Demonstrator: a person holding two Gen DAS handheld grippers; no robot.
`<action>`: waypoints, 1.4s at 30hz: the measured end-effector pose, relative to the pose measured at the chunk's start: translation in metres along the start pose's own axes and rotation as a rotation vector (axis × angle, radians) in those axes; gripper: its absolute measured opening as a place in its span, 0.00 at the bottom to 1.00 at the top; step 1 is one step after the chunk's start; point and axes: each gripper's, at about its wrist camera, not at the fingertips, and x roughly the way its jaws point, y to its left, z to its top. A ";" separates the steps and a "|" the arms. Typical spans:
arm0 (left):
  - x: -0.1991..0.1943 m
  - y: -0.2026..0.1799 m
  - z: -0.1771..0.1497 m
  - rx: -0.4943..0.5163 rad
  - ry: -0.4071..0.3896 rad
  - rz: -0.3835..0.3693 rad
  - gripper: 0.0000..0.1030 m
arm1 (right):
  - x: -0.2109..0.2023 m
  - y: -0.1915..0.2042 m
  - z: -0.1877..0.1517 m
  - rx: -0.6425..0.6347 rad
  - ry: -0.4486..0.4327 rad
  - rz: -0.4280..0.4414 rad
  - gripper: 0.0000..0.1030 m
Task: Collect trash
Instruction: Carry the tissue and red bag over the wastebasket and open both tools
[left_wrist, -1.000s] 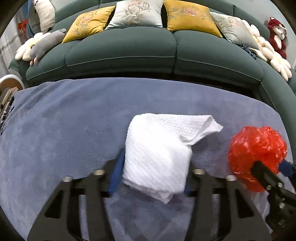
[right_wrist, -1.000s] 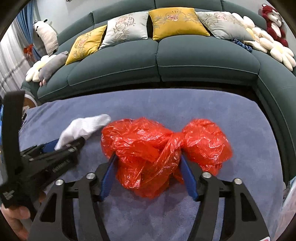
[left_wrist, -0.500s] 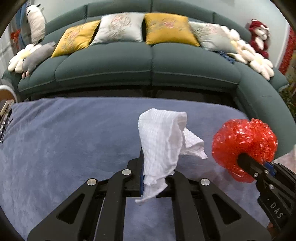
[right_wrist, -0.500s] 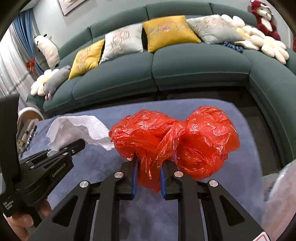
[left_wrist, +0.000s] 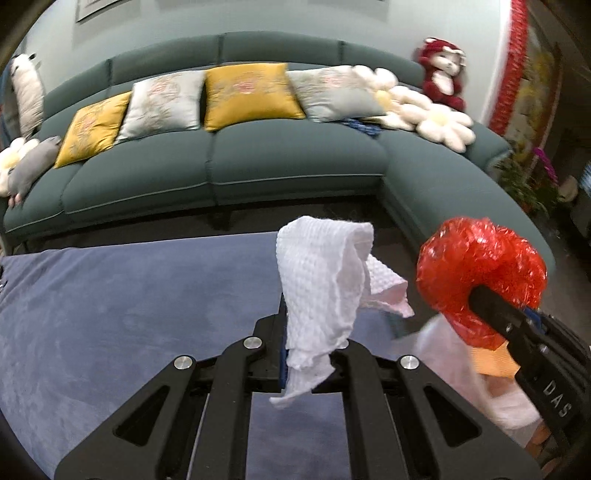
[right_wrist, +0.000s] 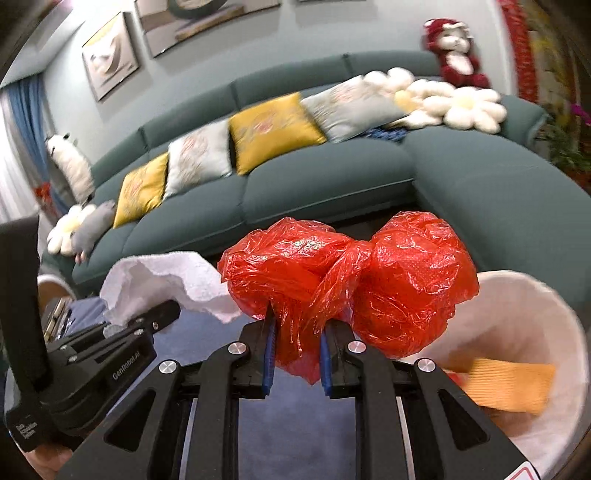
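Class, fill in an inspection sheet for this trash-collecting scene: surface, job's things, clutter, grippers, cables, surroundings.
Surface: blue-grey plush cover, bare where visible.
Job's things: white paper towel and red plastic bag, both lifted clear; white-lined bin at right holding an orange scrap.
Clutter: small items at the left edge of the right view, too small to tell.
Grippers: left gripper shut on the towel; right gripper shut on the bag.
Cables: nothing seen.
Surroundings: green sofa with cushions and plush toys; framed pictures.
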 end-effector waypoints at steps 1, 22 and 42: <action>-0.001 -0.011 -0.001 0.009 0.001 -0.010 0.06 | -0.008 -0.010 0.000 0.007 -0.010 -0.011 0.17; 0.027 -0.197 -0.045 0.209 0.130 -0.139 0.08 | -0.083 -0.175 -0.035 0.192 -0.052 -0.142 0.18; 0.025 -0.169 -0.044 0.151 0.095 0.008 0.76 | -0.072 -0.170 -0.039 0.186 -0.042 -0.131 0.50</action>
